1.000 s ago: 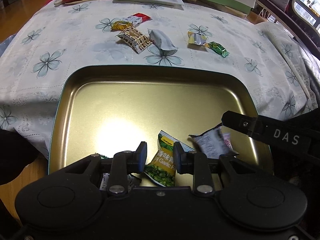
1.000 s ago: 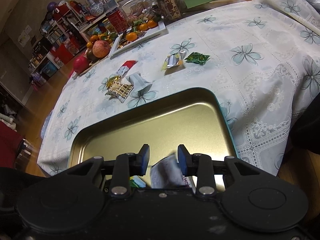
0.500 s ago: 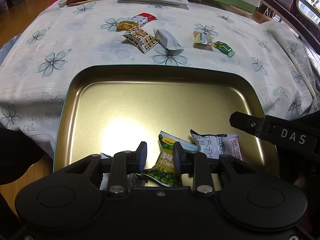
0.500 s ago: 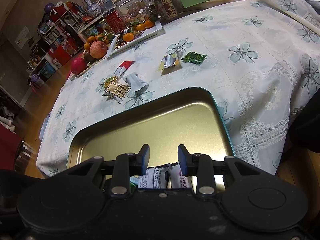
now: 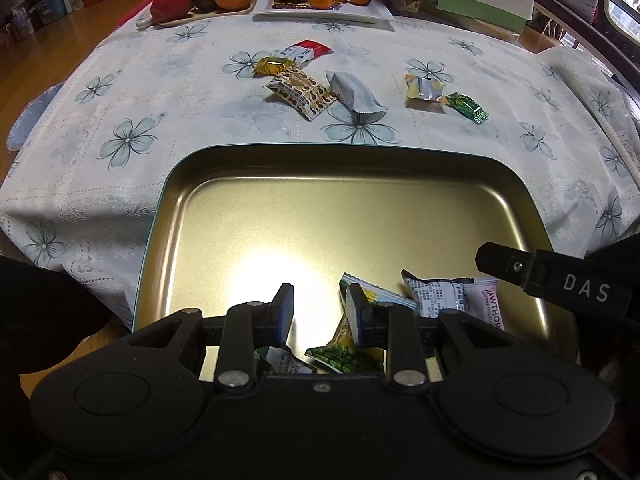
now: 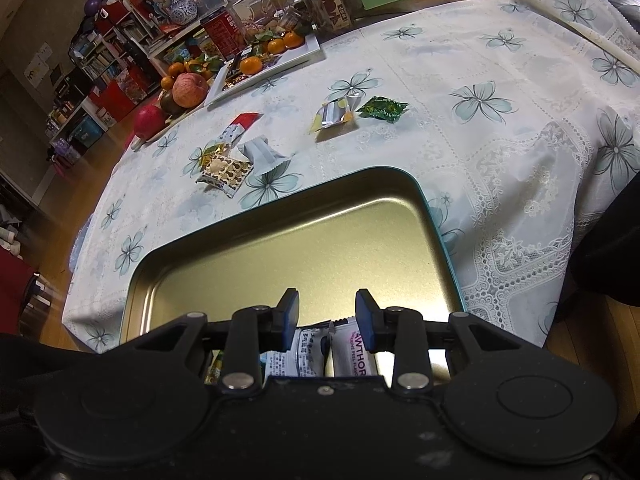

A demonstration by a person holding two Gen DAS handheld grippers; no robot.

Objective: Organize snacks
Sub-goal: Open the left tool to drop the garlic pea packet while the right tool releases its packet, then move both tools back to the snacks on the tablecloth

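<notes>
Snacks are lying in two lots: a few packets are sitting at the near end of the gold tray (image 5: 352, 216), among them a green pea packet (image 5: 346, 358) and a white packet marked HAWTHORN (image 5: 489, 307), while six more are waiting on the flowered tablecloth (image 5: 168, 92) beyond the tray's far rim. Both grippers are hovering over the tray's near end. The left gripper (image 5: 320, 312) is holding its jaws apart with nothing between them, and the right gripper (image 6: 327, 314) is likewise standing parted and empty above the white packets.

Judging from this, a drop-off is finishing and the next fetch is coming up. The nearest candidates are the brown patterned packet (image 5: 301, 92) and the silver packet (image 5: 354, 94), lying touching each other just past the far rim; the yellow-silver candy (image 5: 423, 89) and the green candy (image 5: 467, 107) are sitting to the right (closer to the right gripper's side).

Reaching out is calling for a lift over the tray's raised rim, then a low approach so one finger is sliding under a flat wrapper. Room is looking generous: bare cloth is surrounding both clusters, and the fruit board (image 5: 192, 14) and white plate (image 5: 372, 12) are standing well apart at the far side. The tray's near end appears to be overhanging the table edge, so pressing down there is looking risky.
</notes>
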